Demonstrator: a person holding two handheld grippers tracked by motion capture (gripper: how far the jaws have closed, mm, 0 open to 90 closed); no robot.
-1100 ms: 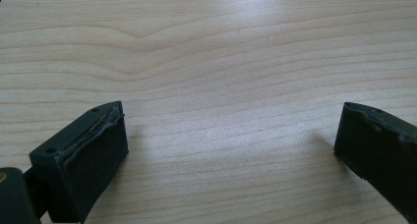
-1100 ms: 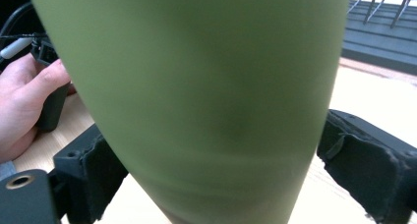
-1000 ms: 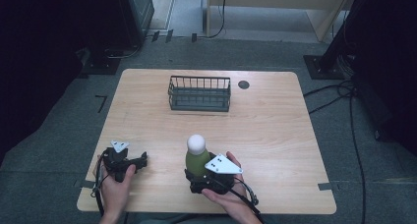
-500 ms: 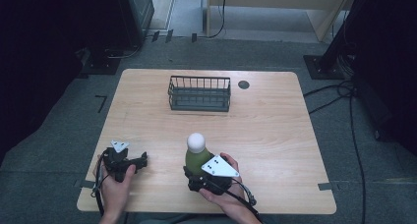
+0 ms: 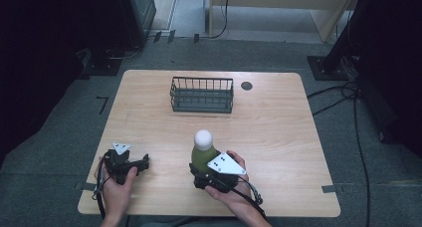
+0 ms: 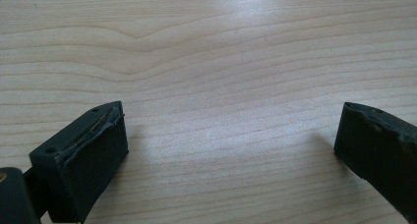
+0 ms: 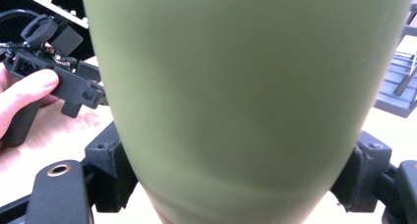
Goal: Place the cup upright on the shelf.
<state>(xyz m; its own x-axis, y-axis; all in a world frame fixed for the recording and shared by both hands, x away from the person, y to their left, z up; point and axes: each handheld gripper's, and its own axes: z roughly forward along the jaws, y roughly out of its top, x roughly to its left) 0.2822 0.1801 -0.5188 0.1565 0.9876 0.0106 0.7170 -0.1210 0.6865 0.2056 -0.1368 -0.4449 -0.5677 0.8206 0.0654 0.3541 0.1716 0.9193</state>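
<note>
Near the table's [image 5: 278, 137] front edge, right gripper [image 5: 204, 173] fingers clamp the green bottle [image 5: 203, 155]; left gripper [image 5: 142, 163] fingers wide

The bench [image 5: 278, 137] is showing pale wood with a smooth, faintly sheened grain. The bottle [image 7: 246, 96] is looking matt olive green, smooth, under a matt white cap [image 5: 203, 138]. The basket [image 5: 201, 94] is looking like dark wire. The fingers [image 6: 93, 160] are wearing dull black, slightly rough pads.
</note>
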